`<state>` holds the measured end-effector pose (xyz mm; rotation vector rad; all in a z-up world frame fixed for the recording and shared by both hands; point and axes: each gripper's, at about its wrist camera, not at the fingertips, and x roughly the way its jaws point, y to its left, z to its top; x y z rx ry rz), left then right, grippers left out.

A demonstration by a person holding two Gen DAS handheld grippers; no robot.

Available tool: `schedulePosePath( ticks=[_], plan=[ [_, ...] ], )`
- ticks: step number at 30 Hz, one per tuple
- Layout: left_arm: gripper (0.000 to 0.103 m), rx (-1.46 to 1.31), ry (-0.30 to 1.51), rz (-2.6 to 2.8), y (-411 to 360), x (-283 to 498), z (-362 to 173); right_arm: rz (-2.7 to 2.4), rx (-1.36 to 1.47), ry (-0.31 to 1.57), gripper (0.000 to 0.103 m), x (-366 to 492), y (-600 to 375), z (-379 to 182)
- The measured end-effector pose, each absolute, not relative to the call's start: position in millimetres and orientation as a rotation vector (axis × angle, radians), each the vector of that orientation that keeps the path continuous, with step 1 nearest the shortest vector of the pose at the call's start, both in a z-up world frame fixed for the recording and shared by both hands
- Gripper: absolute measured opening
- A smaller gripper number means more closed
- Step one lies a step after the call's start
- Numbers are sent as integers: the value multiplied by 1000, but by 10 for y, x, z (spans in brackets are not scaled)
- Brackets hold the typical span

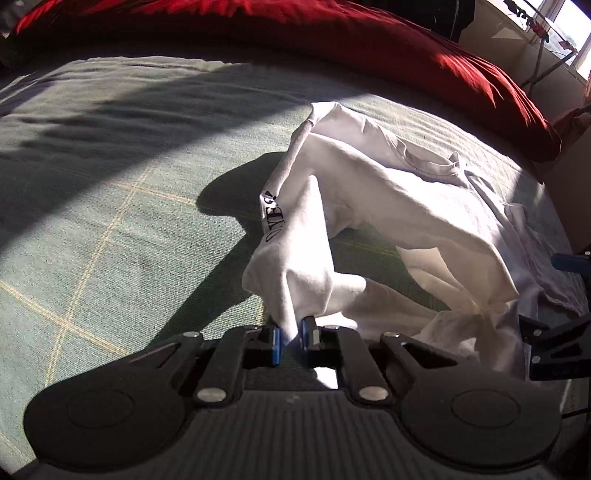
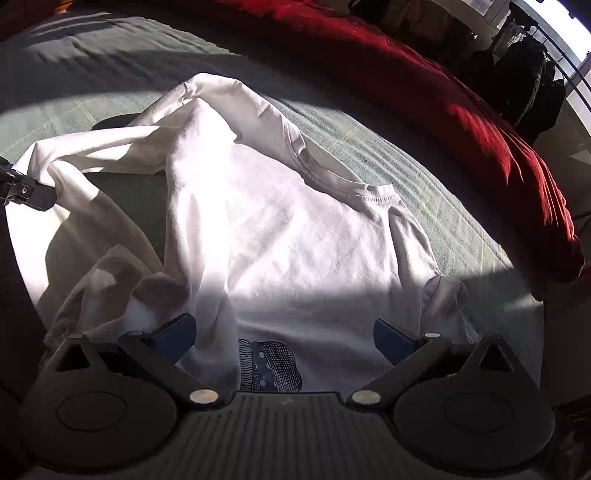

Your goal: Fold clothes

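Observation:
A white T-shirt [image 1: 369, 177] lies crumpled on the bed, with black lettering [image 1: 273, 214] on a raised fold. My left gripper [image 1: 293, 332] is shut on a pinch of that fold, and the cloth hangs lifted from its blue pads. In the right wrist view the shirt [image 2: 277, 229] spreads out with its collar up and a dark printed graphic [image 2: 269, 365] near me. My right gripper [image 2: 284, 328] stands wide open just above the shirt's body, and nothing is pinched between its pads. The left gripper's fingers [image 2: 26, 192] show at the far left, holding the shirt's edge.
The bed is covered by a grey-green plaid spread [image 1: 110, 184]. A red blanket [image 1: 406, 44] lies bunched along the far side. Beyond it are a sunlit window [image 1: 569, 29] and dark hanging clothes [image 2: 532, 81]. Strong sun and shadow cross the bed.

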<state>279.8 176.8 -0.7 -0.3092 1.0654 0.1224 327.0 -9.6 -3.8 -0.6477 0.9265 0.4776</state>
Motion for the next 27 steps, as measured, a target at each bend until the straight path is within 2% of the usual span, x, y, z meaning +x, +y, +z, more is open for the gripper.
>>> schedulePosePath(
  ticks=[10, 14, 16, 18, 24, 27],
  plan=[
    [11, -146, 1080, 257, 2561, 2922, -61, 476, -637, 918, 103, 3281, 248, -36],
    [13, -198, 1067, 227, 2621, 2948, -155, 485, -640, 920, 103, 3258, 393, -64],
    [17, -215, 1070, 215, 2590, 2883, -190, 493, -640, 923, 103, 3257, 452, -69],
    [26, -289, 1076, 213, 2578, 2756, -249, 499, -638, 923, 103, 3256, 507, -63],
    [28, -486, 1076, 275, 2565, 2451, -487, 515, -639, 925, 103, 3279, 596, -71],
    [38, -595, 1012, 282, 2560, 2383, -520, 522, -631, 931, 103, 3292, 604, -82]
  ],
)
